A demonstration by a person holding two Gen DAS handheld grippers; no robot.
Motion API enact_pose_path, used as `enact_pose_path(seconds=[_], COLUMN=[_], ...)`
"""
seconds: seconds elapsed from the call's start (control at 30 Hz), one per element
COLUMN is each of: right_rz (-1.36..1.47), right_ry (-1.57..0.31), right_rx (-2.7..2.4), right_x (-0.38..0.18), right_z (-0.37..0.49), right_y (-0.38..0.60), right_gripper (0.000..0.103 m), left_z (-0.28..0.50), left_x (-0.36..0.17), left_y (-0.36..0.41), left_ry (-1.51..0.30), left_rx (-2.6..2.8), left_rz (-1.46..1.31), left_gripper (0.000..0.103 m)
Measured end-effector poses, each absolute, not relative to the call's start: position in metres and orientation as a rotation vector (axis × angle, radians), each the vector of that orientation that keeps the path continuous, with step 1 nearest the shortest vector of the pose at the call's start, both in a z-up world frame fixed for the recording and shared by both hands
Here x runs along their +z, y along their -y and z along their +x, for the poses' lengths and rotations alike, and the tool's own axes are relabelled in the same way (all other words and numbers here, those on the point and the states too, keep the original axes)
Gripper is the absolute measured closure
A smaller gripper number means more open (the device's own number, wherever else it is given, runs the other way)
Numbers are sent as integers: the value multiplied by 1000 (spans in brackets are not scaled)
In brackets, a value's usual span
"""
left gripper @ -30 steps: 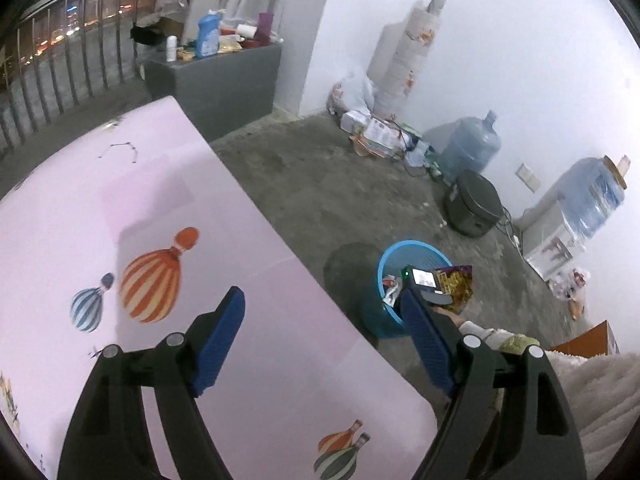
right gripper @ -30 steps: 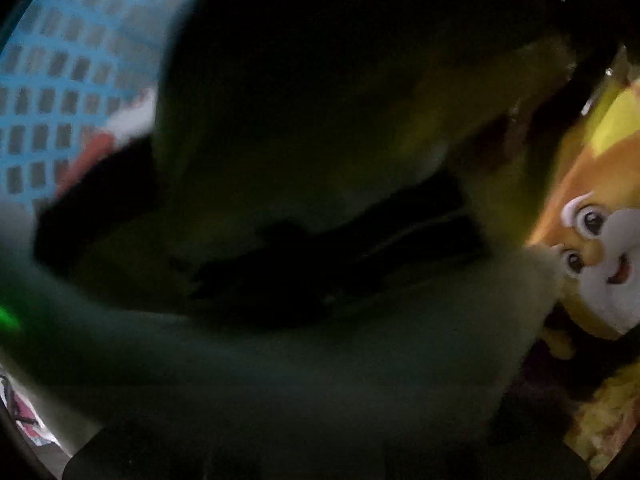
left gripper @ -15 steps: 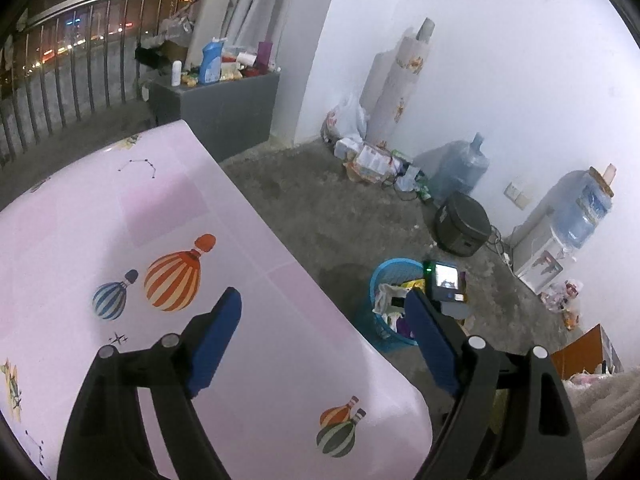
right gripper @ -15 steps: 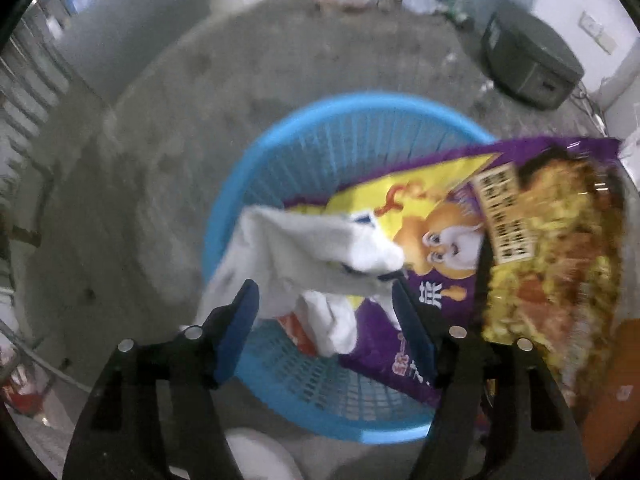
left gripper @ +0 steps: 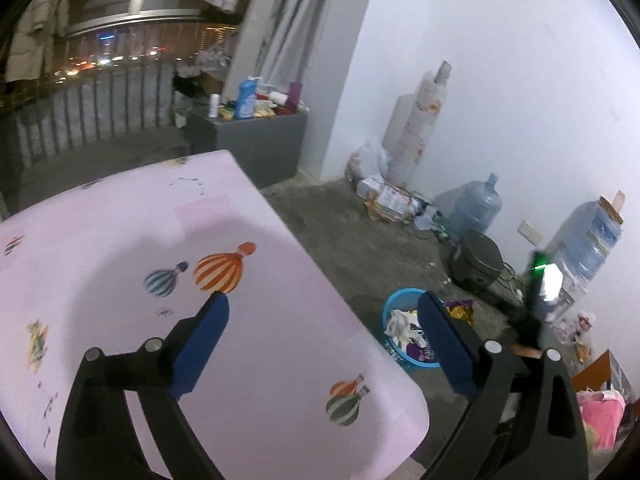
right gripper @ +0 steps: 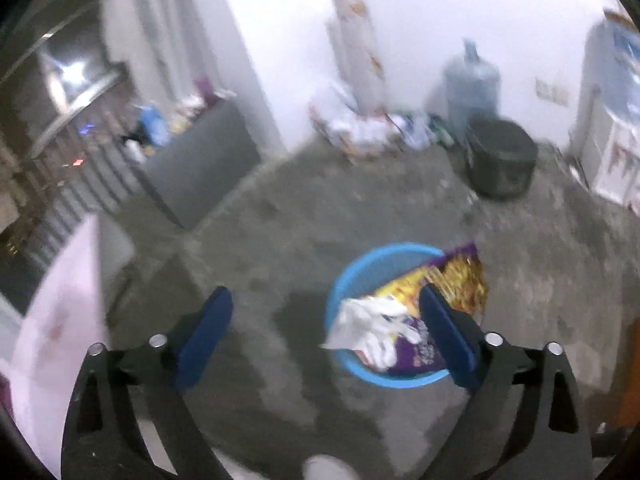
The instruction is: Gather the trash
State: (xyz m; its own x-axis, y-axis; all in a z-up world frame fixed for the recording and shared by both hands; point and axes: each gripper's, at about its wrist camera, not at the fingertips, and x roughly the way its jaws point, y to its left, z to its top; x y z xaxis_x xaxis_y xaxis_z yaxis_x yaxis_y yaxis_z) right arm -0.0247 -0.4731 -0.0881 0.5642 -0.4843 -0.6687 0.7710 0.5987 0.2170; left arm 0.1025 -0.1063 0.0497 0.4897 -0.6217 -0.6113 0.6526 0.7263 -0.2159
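Left wrist view: left gripper (left gripper: pixel 326 336) over pink tablecloth (left gripper: pixel 120 240) w/ balloon prints, jaws spread wide, nothing between blue pads (left gripper: pixel 202 344). Blue basket (left gripper: pixel 394 300) on concrete floor (left gripper: pixel 352 240) at approx 3 o'clock of frame centre, just past table corner, partly hidden behind right-hand pad. Holds white crumpled trash (left gripper: pixel 400 322) and purple snack bag (left gripper: pixel 460 308) poking over far rim. Dark round pot (left gripper: pixel 476 260) at 1 o'clock from basket, near white wall; water jug (left gripper: pixel 476 210) behind it. Grey cabinet (left gripper: pixel 256 144) w/ bottles at 12 o'clock, railing at 10. Blurred dark device w/ green light (left gripper: pixel 540 268) at 3 o'clock edge; cannot tell what it is.

Right wrist view (blurry): right gripper (right gripper: pixel 326 336) above floor (right gripper: pixel 320 200), jaws wide apart, holding nothing. Basket (right gripper: pixel 340 284) at 4 o'clock of centre, close inside right pad (right gripper: pixel 444 336), which overlaps near rim. White trash (right gripper: pixel 372 324) draped on near-left side of basket, snack bag (right gripper: pixel 452 276) sticking out at 1 o'clock over rim. Pot (right gripper: pixel 500 160) at 1 o'clock, jug (right gripper: pixel 472 80) beyond. Tablecloth edge (right gripper: pixel 60 320) at 9 o'clock. Pale rounded blob (right gripper: pixel 328 468) at 6 o'clock, too blurred to id.
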Motion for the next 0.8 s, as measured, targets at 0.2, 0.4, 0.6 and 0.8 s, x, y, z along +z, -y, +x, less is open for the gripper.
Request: enact_pose_path(seconds=[0.2,0.4,0.6,0.8], right_rz=[374,315,333,163], right_ry=[-515,-432,-452,-471], right_rx=[-641,-524,-444,-442], right_x=[-23,-2,-13,-12], right_z=[-27,-34,-30,-19], right_y=[402,351,315,283], right_gripper=[8,8,8,8], left_z=[76,57,31,39], left_x=[49,46,39,37], left_y=[77,49,30,7], left_ry=[-726,-745,-714,-745], left_rx=[-669,-547,-407,-284], left_rz=[27,21,111,68], left_gripper=[6,6,6,6])
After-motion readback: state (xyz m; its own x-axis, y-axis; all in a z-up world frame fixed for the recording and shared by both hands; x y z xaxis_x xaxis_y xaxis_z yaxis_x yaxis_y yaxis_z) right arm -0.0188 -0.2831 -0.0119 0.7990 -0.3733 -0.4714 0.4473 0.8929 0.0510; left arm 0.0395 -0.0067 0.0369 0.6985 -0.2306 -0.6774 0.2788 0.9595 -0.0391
